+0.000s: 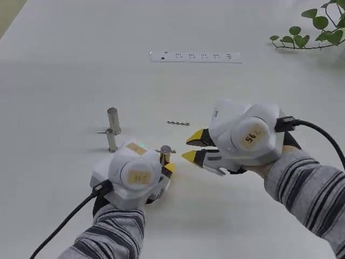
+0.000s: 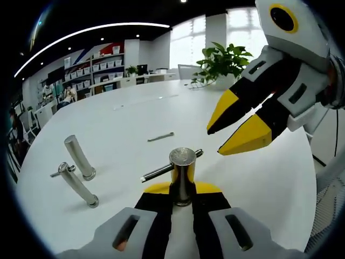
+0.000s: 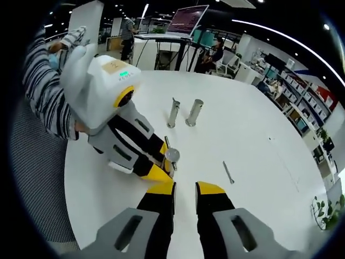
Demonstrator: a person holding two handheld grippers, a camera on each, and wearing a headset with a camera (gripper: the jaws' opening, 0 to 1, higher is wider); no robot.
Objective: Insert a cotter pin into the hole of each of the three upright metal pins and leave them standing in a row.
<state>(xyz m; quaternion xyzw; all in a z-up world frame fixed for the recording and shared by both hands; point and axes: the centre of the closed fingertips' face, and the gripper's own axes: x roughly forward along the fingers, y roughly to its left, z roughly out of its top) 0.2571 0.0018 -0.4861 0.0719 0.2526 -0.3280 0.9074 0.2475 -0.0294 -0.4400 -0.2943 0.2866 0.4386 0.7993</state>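
Plain white table (image 1: 64, 65): left gripper (image 2: 182, 190) clamped on near pin (image 2: 182, 164), right gripper (image 1: 190, 148) empty, jaws narrowly apart.
The near pin stands upright with a cotter (image 2: 161, 171) through its hole; the right gripper's tips are just beside it, not touching. Two more pins stand close together to the left: back pin (image 1: 113, 120) bare, front pin (image 1: 111, 141) with a second cotter (image 1: 102, 131) through it. A loose cotter (image 1: 178, 123) lies flat beyond the grippers. Power strip (image 1: 195, 56) on the far side, plant (image 1: 318, 29) at the far right. Room is an open office: shelves (image 2: 94, 81), light strip (image 2: 97, 32), screen (image 3: 186, 19).
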